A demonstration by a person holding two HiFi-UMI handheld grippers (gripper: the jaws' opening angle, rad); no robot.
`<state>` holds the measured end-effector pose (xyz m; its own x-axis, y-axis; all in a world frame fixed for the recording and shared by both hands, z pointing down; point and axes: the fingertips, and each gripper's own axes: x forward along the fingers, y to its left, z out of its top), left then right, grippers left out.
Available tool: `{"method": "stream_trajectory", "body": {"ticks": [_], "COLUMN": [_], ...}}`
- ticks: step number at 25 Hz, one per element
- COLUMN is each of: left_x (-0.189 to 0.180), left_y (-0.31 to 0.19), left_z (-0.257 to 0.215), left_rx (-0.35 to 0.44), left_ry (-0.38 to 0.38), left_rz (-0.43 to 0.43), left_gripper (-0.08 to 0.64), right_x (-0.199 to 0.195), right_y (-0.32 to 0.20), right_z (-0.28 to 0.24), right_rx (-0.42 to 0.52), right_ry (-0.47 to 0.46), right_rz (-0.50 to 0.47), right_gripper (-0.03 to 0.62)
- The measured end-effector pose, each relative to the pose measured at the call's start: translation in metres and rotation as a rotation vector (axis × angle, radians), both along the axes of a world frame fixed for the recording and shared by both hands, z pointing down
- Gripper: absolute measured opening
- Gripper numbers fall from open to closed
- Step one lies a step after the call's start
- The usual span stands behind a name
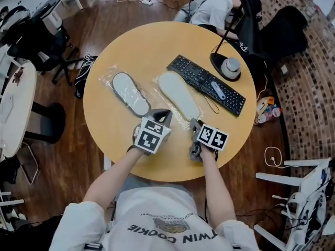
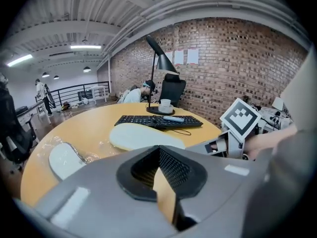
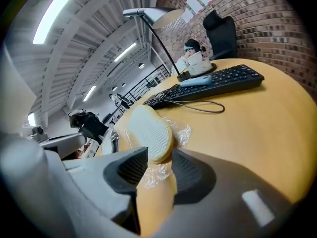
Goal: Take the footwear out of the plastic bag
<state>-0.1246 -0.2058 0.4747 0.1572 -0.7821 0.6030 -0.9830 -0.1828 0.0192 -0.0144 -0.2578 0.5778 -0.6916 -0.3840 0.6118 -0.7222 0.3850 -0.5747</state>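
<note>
Right gripper: the right gripper [image 3: 156, 160] has its jaws spread wide and grips nothing; neither pad presses on anything.
Right slipper: the pale right slipper [image 1: 179, 94] lies sole up inside its clear plastic bag [image 3: 184, 133]. Its near end sits just between the tips of the open jaws, with crinkled plastic in the gap.
Left gripper: the left gripper [image 2: 158, 152] has its jaw tips together and holds nothing. It is raised over the tabletop, just short of the near ends of both slippers.
Left slipper: the left slipper [image 1: 131, 93] lies sole up in its own clear wrap [image 1: 107, 75], apart from both pairs of jaws.
Tabletop: the round wooden tabletop [image 1: 136, 46] has its near edge just behind both grippers.
Right side: the black keyboard [image 1: 207, 82] lies just beside the right slipper, its thin cable [image 1: 210, 106] looping toward the bag. Beyond it stand the lamp base [image 1: 220, 72] and a cup [image 1: 232, 66].
Open room: there is bare wood beyond the slippers toward the far edge, and some between the two slippers.
</note>
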Motion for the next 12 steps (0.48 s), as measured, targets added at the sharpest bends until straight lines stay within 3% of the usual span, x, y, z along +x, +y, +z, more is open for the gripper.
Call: {"method": "stream_trajectory", "body": {"ticks": [7,12], "left_x": [0.014,0.018], "left_y": [0.045,0.093], "left_z": [-0.009,-0.013], "left_rx": [0.018,0.035], "left_ry": [0.05,0.071], "left_rz": [-0.022,-0.024], "left_gripper": [0.003,0.003], "right_x": [0.002,-0.009], "right_y": [0.022,0.068], "right_z": [-0.035,-0.061], "right_rx": [0.106,0.176], "right_ry": [-0.019,-0.028], "right_rz": [-0.023,-0.056], "right_gripper": [0.14,0.14]}}
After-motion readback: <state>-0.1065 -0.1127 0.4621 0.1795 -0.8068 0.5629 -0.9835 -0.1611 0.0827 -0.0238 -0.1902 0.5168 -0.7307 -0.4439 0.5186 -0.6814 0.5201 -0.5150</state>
